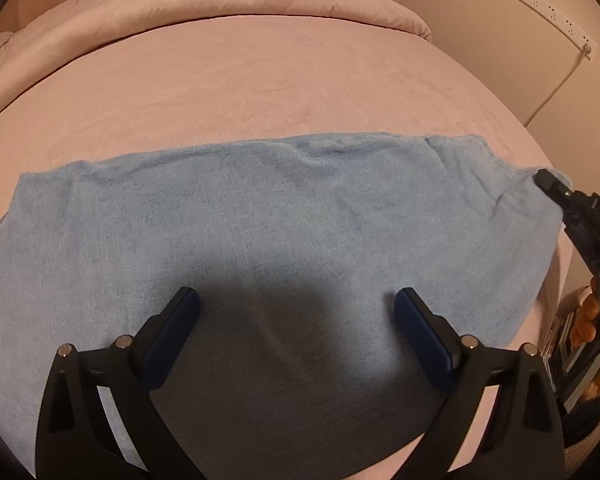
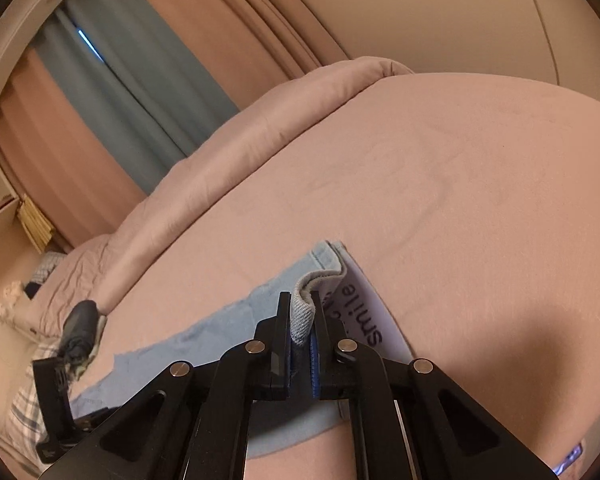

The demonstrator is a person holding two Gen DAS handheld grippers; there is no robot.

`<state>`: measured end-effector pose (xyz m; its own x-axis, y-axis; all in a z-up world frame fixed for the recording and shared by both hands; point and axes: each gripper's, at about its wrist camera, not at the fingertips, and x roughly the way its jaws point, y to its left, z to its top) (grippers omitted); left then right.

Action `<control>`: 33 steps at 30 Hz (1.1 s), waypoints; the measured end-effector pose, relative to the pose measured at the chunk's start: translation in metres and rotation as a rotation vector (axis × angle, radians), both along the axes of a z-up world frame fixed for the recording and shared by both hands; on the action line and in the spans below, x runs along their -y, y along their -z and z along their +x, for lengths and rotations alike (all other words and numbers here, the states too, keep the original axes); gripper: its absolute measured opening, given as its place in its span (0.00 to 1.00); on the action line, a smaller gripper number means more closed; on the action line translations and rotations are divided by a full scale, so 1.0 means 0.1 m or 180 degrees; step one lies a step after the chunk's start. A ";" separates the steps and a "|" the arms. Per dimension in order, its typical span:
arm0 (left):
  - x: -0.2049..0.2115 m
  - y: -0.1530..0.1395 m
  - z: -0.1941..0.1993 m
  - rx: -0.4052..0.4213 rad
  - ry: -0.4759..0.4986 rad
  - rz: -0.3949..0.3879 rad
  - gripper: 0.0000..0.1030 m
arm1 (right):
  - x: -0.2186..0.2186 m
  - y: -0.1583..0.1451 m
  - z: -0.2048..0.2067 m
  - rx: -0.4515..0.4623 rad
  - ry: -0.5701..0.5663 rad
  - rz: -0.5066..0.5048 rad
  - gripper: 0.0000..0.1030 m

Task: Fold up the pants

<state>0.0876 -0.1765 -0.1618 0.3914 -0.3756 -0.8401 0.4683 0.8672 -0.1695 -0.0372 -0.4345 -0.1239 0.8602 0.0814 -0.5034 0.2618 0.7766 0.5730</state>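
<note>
On the bed (image 2: 460, 160), right claw (image 2: 301, 312) pinches pants (image 2: 220, 328) hem.

pants (image 1: 260, 216): light blue denim, matt, fine twill weave; hem edge stitched.
bed sheet (image 1: 240, 92): pink cloth, matt, soft nap, faint creases.
duvet (image 1: 228, 4): pink fabric, slight sheen, crinkled.
right gripper (image 2: 301, 320): black plastic, matt; shiny metal pins; blue pads.
curtain (image 2: 132, 80): grey-blue cloth, pleated.

A pink-sheeted bed (image 1: 260, 92) fills the frame. Light blue pants (image 1: 260, 216) lie flat across its lower half, and a rolled pink duvet (image 1: 220, 4) lies along the upper edge.
</note>
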 end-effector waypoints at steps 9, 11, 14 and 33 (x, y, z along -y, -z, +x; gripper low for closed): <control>0.00 -0.05 0.00 -0.0017 0.0003 0.0028 0.95 | 0.19 0.28 -0.02 -0.0474 0.0185 0.0145 0.13; -0.01 -0.10 -0.01 -0.0015 -0.0027 -0.0069 0.94 | 0.19 0.07 -0.12 -0.0476 0.0491 -0.0225 0.36; 0.06 -0.13 -0.06 0.0005 0.0041 -0.0090 0.94 | 0.08 -0.18 -0.09 -0.0189 0.0286 -0.0361 0.37; 0.14 -0.10 -0.12 -0.0056 0.0181 -0.0102 0.94 | 0.08 0.15 0.21 -0.0171 -0.0205 0.0485 0.45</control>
<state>0.0759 -0.1902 -0.1522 0.3540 -0.4235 -0.8338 0.5134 0.8333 -0.2053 -0.0165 -0.4424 -0.1385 0.8230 0.2143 -0.5261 0.2478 0.6980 0.6719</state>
